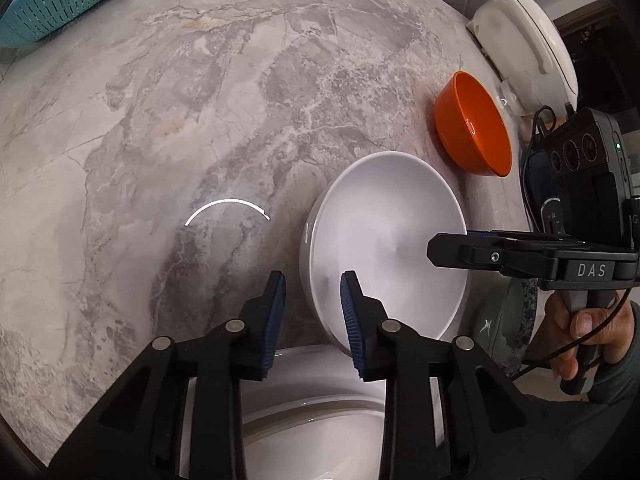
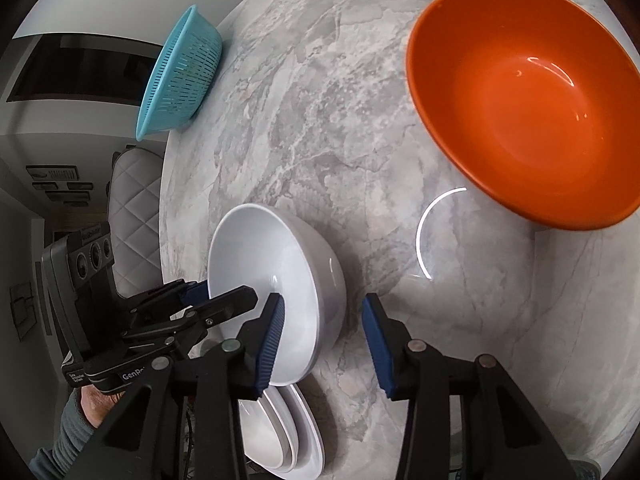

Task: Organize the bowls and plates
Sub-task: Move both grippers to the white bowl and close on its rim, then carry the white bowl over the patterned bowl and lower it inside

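**Two grippers at the white bowl**

The white bowl (image 1: 384, 240) sits on the grey surface (image 1: 180, 120), near its edge. Nothing is in the bowl. A stack of white plates (image 2: 288, 440) lies just beside it, and nothing is on the top plate.

The left gripper (image 1: 314, 280) has one finger inside the bowl and one outside, with the rim between them. The fingers are spread a little, and a thin gap shows by the outer one. The right gripper (image 2: 323, 298) sits over the other side of the rim the same way. Its fingers are spread wider and the outer one is not touching the bowl.

The orange bowl (image 2: 528, 100) stands near, empty too. A blue strainer (image 2: 180, 76) and a white pot (image 1: 520, 40) with its lid on are farther off.
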{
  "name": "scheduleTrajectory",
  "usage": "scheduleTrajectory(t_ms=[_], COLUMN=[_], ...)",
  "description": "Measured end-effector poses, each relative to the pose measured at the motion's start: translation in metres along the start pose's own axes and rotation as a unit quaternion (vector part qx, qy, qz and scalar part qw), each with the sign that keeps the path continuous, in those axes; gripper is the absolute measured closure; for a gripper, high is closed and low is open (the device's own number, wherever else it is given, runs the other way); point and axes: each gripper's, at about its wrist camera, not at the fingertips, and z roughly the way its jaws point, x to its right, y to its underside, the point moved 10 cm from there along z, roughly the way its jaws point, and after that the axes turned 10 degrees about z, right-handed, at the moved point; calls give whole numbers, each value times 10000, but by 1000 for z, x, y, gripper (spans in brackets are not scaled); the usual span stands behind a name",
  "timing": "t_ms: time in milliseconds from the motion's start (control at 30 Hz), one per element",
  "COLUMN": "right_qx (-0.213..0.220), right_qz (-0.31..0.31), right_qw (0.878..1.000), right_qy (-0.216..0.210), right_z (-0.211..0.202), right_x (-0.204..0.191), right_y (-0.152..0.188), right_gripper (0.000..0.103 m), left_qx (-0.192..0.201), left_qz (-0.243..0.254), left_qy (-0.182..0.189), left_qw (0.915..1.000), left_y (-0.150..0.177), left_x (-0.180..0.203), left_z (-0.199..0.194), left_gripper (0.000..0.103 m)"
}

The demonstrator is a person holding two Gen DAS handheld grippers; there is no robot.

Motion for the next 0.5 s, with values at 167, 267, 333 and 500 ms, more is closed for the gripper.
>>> scheduleTrajectory(t_ms=[167, 267, 333, 500], right_qx=[17, 80, 111, 213], right_qz=[-96, -61, -49, -108], right_qw=[9999, 9999, 9999, 9997], right_qy=[81, 67, 40, 72], right_z=[2, 1, -1, -8], right_x=[-1, 0, 1, -1], right_y=[-2, -4, -6, -9], right_gripper=[82, 84, 84, 85], left_qx=[22, 8, -11, 8], left_qz=[-26, -36, -48, -47], left_qy=[-23, -30, -26, -39], left_qw=[10000, 10000, 10000, 10000], left_y=[-4, -6, -7, -11], left_x=[0, 1, 2, 7], left_z=[0, 0, 0, -6], left_gripper=[88, 90, 90, 90])
